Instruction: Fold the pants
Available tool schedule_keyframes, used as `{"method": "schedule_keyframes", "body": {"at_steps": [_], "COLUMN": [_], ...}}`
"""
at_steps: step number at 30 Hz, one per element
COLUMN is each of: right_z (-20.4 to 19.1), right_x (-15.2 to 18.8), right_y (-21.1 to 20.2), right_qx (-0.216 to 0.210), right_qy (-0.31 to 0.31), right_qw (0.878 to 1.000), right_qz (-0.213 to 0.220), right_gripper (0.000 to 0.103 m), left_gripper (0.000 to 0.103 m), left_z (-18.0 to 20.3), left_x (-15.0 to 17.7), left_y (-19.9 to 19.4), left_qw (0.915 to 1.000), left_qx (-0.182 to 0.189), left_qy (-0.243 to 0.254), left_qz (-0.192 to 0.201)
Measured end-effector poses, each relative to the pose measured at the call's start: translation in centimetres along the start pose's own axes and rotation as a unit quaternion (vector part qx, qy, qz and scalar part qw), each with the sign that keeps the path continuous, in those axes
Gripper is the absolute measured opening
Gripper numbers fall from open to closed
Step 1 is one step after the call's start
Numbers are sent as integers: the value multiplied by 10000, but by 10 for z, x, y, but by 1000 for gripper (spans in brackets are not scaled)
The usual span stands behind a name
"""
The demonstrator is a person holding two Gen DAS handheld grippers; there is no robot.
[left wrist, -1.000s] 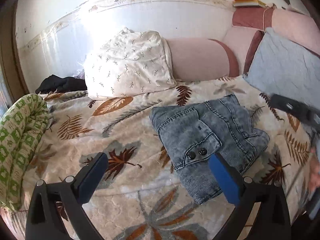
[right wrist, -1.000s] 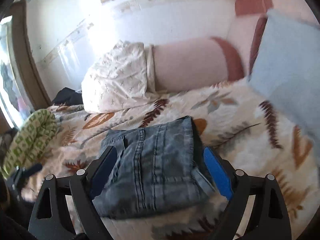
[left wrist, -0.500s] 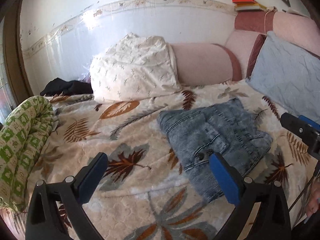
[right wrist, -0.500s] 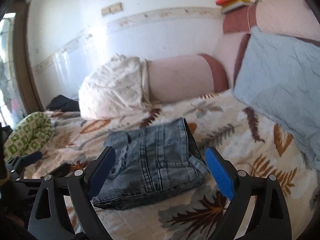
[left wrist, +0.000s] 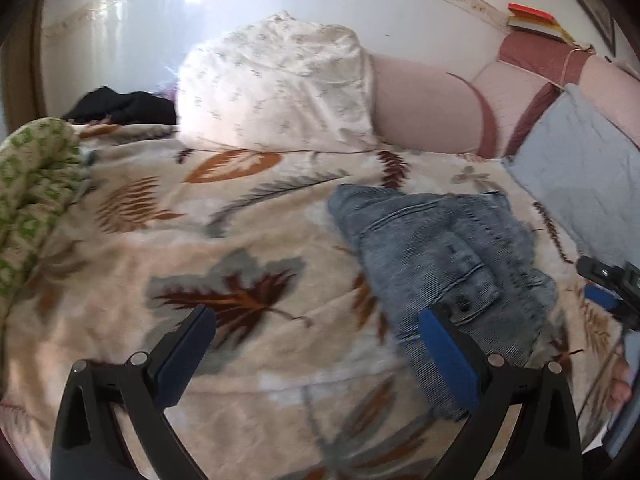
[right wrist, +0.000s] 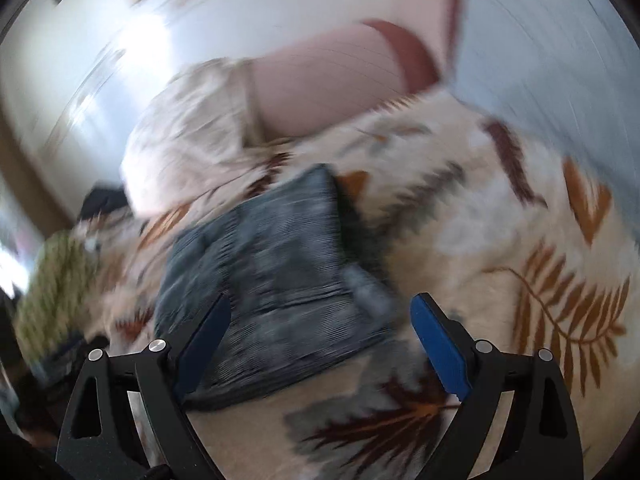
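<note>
I am looking across the bed point(left wrist: 132, 288) from its near edge, working left to right. At the bed's left edge a green patterned blanket point(left wrist: 32, 184) is lying bunched, with a dark garment point(left wrist: 120, 106) behind it near the far left corner. A white floral pillow point(left wrist: 276, 84) and a pink bolster point(left wrist: 424, 108) are leaning along the far edge.

My left hand-held gripper point(left wrist: 316, 340) is hanging released over bare bedspread, nothing between its blue pads point(left wrist: 184, 356); its right pad is only overlapping the near corner of the jeans in the picture, and I cannot tell whether it is touching them.

The folded jeans point(left wrist: 440, 256) are lying in a compact bundle toward the right half of the bed, well in from the near edge, with the buttoned flap facing my left camera. I am judging the fold as essentially done.

My right hand-held gripper point(right wrist: 320, 332) is also standing wide apart and empty, with the jeans bundle point(right wrist: 272, 280) just beyond and between its fingers. That view is heavily smeared, so I cannot read contact there.

A grey-blue cushion point(left wrist: 580, 184) is propped at the right edge.

What worries me: either open finger snagging an edge of the loose denim and dragging the top layer off, undoing the fold. With the right view this blurred, I would be misjudging clearance easily.
</note>
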State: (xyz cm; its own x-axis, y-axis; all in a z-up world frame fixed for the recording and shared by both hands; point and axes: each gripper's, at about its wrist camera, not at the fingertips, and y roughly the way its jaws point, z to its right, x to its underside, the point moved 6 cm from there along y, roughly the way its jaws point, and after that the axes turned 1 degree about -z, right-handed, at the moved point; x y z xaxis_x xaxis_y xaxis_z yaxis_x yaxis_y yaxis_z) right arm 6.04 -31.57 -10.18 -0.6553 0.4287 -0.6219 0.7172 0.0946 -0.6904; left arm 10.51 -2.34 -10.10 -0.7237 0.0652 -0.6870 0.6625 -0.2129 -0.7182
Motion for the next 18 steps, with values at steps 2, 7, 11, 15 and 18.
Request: {"method": "schedule_keyframes", "body": {"at_steps": [2, 7, 11, 15, 18], "right_z": [30, 51, 52, 54, 53], "right_x": [-10, -27, -35, -36, -33], "right_y": [8, 31, 54, 81, 95], "right_qx": [-40, -605, -874, -989, -1070], "right_qy": [451, 780, 848, 901, 918], "right_qw": [9989, 9938, 9892, 9843, 9800], "right_qz": [-109, -511, -816, -1148, -1401], "right_gripper": [92, 92, 92, 92, 93], "left_gripper": [103, 103, 103, 103, 103], "left_z": [10, 36, 52, 64, 72], "left_x": [-3, -4, -4, 0, 1], "left_y": [9, 32, 43, 50, 55], "left_qw": [9998, 9943, 9900, 9839, 9797], "left_qx": [199, 974, 1293, 1615, 1797], "left_qy": [34, 38, 213, 385, 500], "left_qz": [-35, -422, -529, -669, -734]}}
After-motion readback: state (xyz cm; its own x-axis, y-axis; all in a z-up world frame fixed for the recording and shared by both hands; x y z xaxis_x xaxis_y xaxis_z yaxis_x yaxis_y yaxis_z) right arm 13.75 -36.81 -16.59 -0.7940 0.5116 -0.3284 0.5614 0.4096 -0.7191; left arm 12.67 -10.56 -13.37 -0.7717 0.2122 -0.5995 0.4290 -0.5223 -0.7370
